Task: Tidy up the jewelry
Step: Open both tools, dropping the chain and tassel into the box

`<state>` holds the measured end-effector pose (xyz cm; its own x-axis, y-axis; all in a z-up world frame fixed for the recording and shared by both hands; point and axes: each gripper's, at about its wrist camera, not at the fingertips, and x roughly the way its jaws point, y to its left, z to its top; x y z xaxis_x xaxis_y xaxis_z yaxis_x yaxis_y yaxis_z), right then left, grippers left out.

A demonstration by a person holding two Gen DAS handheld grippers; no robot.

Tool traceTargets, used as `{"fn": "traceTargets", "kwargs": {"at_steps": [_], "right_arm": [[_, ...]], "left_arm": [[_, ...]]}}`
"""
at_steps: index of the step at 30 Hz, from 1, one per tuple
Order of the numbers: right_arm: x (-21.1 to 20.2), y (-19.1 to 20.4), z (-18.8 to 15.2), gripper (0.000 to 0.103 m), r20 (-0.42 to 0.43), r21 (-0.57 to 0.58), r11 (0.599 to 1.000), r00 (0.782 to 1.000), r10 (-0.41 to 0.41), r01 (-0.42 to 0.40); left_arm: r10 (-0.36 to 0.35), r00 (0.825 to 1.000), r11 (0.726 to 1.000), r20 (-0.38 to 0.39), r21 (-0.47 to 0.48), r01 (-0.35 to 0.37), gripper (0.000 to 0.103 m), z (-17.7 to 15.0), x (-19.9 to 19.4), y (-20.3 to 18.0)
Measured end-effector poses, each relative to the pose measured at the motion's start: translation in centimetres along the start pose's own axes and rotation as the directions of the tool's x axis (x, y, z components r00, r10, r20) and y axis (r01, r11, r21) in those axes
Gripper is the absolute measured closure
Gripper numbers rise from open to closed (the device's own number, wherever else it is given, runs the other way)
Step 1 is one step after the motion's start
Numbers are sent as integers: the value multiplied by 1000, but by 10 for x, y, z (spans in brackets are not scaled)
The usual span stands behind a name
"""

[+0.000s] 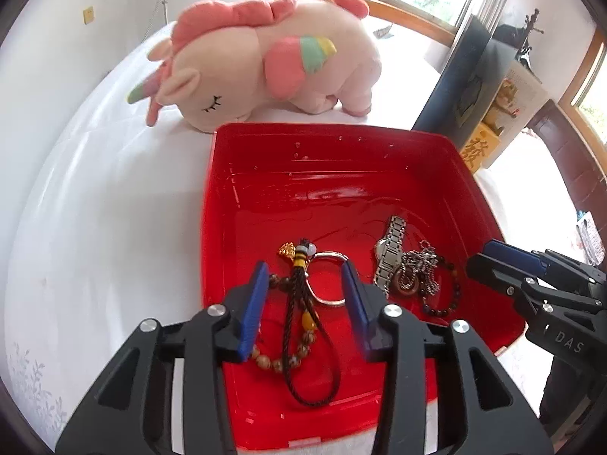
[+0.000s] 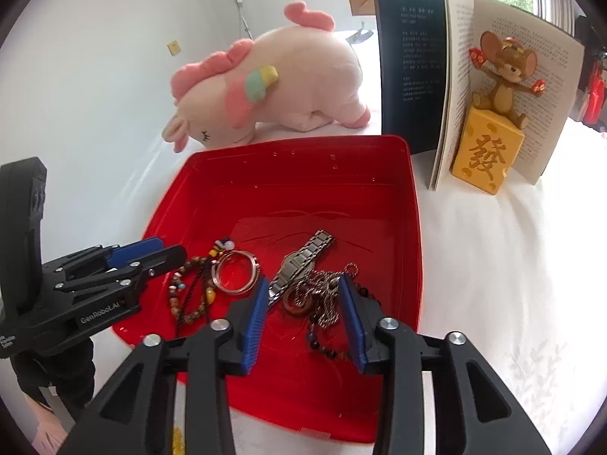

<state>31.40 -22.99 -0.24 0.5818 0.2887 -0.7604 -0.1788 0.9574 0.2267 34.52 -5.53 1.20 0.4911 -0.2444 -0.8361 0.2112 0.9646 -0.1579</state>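
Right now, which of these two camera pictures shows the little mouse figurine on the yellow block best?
The right wrist view: the mouse figurine sits whole and sharp on its yellow block, before the open book. In the left wrist view only a sliver of the figurine peeks out at the edge, mostly hidden by the book's dark cover.

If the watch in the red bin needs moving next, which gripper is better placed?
Right. The right gripper hangs open over the watch and chain necklace. The left gripper hangs open over the silver bangle and tassel cord, farther from it.
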Motion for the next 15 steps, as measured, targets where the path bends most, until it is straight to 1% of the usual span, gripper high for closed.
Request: {"fn": "traceTargets", "kwargs": {"at_steps": [1,2,3,4,5,6,7,8,9,10,11,12,15], "right_arm": [[-4,1,-2,58,8,-3,1000,1000,-3,3],[-10,3,-4,54,17,-8,1000,1000,-9,9],[-15,4,-6,49,27,-10,1000,1000,-13,14],[-21,5,-9,45,36,-11,1000,999,-18,19],[-25,6,-11,38,44,-14,1000,999,-23,24],[-31,8,-14,34,56,-18,999,998,-29,30],[-36,9,-16,31,66,-23,999,997,-35,37],[-38,11,-16,27,73,-24,999,997,-39,40],[-43,12,-18,22,83,-23,999,996,-43,45],[-48,13,-20,18,92,-22,998,995,-49,51],[-52,13,-22,10,100,-20,998,994,-53,55],[-57,13,-25,3,111,-15,998,992,-56,58],[-69,12,-31,4,129,-7,998,990,-61,63]], "left_arm": [[-1,1000,1000,9,-5,1,58,-2,-5,1],[0,1000,1000,21,-9,0,50,-4,-11,1],[5,999,1000,34,-12,-4,47,-6,-15,1],[14,999,1000,50,-13,-14,42,-8,-22,2],[22,998,1000,60,-14,-21,36,-9,-25,2],[26,997,1000,75,-19,-25,33,-11,-31,3],[27,996,999,90,-26,-24,28,-14,-38,4],[28,995,999,99,-32,-25,24,-16,-42,5],[30,994,999,109,-36,-27,22,-18,-47,6],[33,992,999,119,-39,-29,19,-20,-52,6],[36,992,999,124,-39,-31,14,-22,-55,7],[39,990,999,132,-41,-34,13,-25,-59,8],[42,989,998,144,-49,-35,12,-31,-69,12]]}}
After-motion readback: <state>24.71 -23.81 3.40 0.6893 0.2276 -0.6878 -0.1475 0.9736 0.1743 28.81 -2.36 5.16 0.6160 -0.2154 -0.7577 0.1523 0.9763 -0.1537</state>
